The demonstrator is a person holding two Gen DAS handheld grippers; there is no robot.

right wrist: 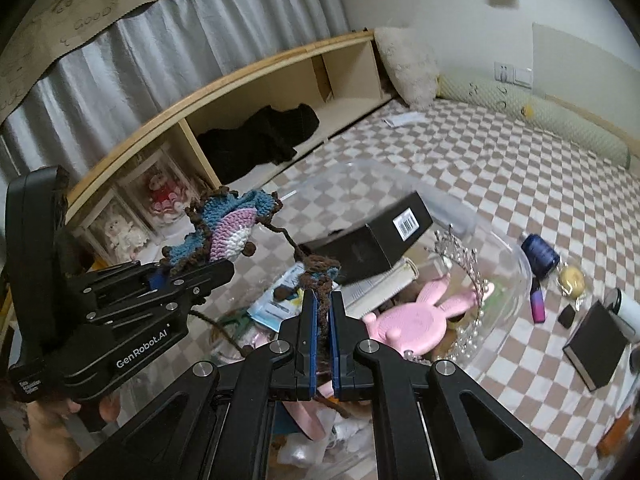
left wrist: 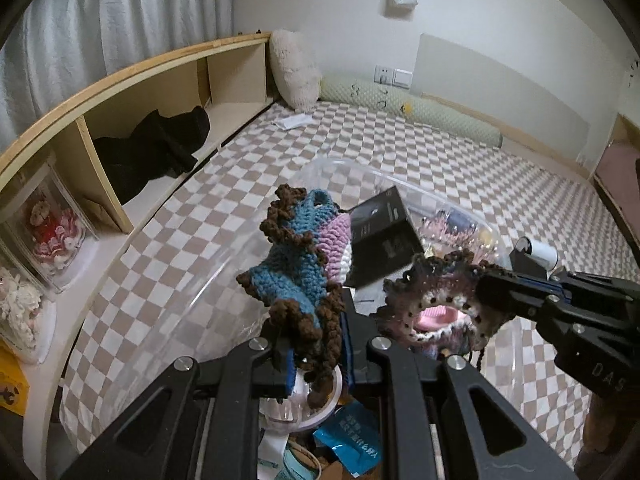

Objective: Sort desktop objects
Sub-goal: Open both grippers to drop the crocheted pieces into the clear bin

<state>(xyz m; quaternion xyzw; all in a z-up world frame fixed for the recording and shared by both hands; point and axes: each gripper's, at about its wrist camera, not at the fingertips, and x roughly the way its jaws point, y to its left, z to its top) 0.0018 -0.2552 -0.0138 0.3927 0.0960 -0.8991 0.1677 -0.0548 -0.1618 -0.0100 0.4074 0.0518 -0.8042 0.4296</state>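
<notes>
A blue, brown and pink crochet piece [left wrist: 296, 268] stands up between the fingers of my left gripper [left wrist: 316, 344], which is shut on its lower end. In the right wrist view that gripper [right wrist: 208, 276] reaches in from the left with the crochet piece [right wrist: 228, 228] on top. My right gripper [right wrist: 324, 300] is shut on a brown and blue crochet bunch [right wrist: 316, 276]. A brown yarn cord [right wrist: 286, 238] runs between the two pieces. In the left wrist view the right gripper [left wrist: 486, 286] holds a purple, brown and white crochet ring [left wrist: 432, 300]. Both grippers hang over a clear plastic bin [left wrist: 360, 168].
The bin [right wrist: 512, 256] holds a black box [right wrist: 372, 240], a pink bunny item [right wrist: 420, 316], a tiara [right wrist: 460, 248] and packets. On the checkered bed to the right lie a dark blue spool [right wrist: 540, 256] and a black book [right wrist: 596, 352]. A wooden shelf [left wrist: 160, 80] runs along the left.
</notes>
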